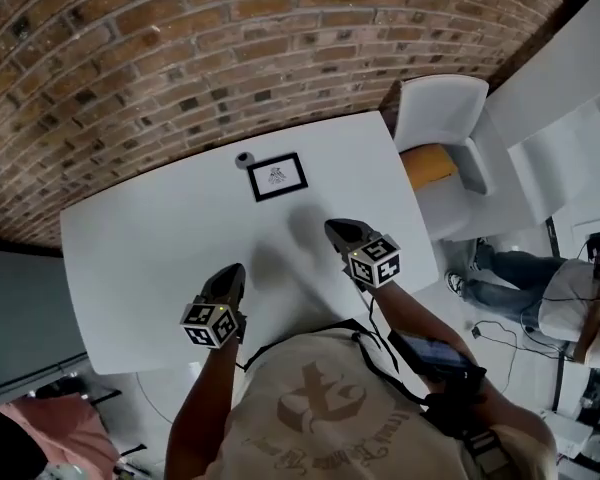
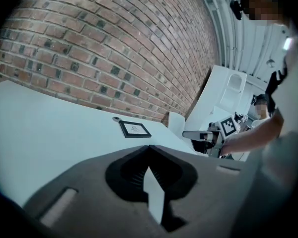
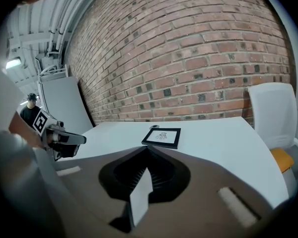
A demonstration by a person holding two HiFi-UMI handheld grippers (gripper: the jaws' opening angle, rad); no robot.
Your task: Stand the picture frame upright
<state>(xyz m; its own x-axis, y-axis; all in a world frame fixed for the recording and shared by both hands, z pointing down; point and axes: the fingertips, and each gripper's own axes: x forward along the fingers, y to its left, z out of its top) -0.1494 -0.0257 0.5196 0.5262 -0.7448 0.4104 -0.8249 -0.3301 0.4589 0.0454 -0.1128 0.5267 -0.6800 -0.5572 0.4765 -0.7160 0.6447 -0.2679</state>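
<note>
Head view: one picture frame (image 1: 277, 176) flat on table (image 1: 150, 238); two claws, left claw (image 1: 234, 270) and right claw (image 1: 333, 227), pressed together.

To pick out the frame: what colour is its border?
Black; the frame shows best in the right gripper view.

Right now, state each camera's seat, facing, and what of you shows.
Head view: on the head, looking steeply down at the table; torso, left gripper and right gripper show.
Left gripper view: on that gripper, facing the brick wall; its shut jaws show.
Right gripper view: likewise, its shut jaws show.
Shared: all three show the picture frame lying flat.
</note>
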